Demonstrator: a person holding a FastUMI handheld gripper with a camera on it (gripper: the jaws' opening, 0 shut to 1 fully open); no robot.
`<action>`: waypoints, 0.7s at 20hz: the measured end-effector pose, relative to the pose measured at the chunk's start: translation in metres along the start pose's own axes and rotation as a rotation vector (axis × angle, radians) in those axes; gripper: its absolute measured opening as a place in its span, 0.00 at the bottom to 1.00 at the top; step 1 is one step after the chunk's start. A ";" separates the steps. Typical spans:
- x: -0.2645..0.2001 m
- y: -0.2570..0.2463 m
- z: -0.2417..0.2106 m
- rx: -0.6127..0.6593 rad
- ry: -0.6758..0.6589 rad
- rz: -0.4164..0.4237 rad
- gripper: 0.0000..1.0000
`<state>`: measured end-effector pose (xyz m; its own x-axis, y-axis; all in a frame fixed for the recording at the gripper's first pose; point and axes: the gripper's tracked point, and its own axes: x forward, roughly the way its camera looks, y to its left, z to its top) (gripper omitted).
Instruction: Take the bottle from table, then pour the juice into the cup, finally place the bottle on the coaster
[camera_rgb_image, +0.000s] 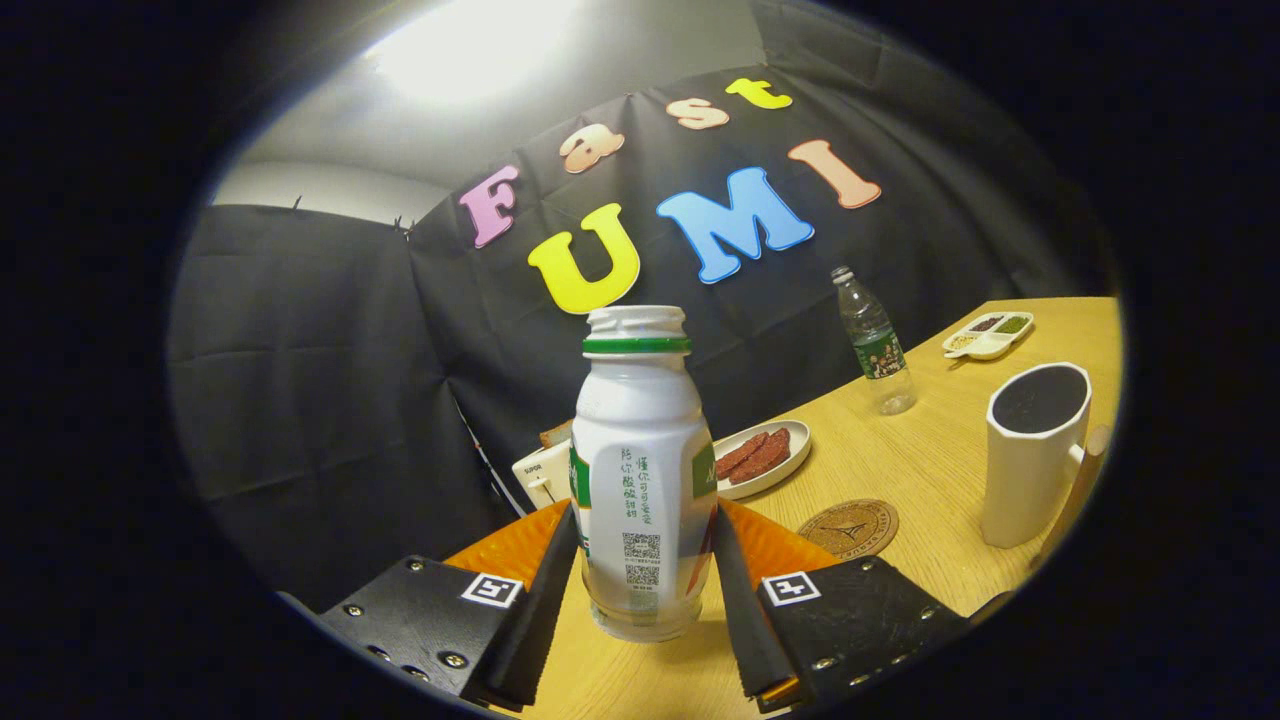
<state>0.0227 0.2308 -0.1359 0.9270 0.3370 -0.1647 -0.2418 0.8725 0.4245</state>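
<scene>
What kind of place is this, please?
Probably a staged recording booth set as a dining table: black cloth wall, light wooden table, oval white plate of red slices. The fingers press the white plastic bottle.

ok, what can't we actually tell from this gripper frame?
- Juice level in the white bottle: opaque wall, mouth seen from the side.
- Bottle base on or off the table: gripper fingers flank it, contact unclear.
- Cup contents: interior just dark.
- Cup handle: at the view's distorted margin.
- Divided dish contents: too small.
- White appliance: mostly behind the bottle.
</scene>
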 end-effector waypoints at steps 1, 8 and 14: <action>-0.001 -0.003 0.004 0.025 -0.008 0.000 0.72; -0.013 -0.032 0.019 0.326 -0.077 -0.030 0.72; -0.024 -0.060 0.024 0.530 -0.110 -0.071 0.71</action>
<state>0.0219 0.1617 -0.1359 0.9673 0.2194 -0.1271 -0.0260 0.5845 0.8110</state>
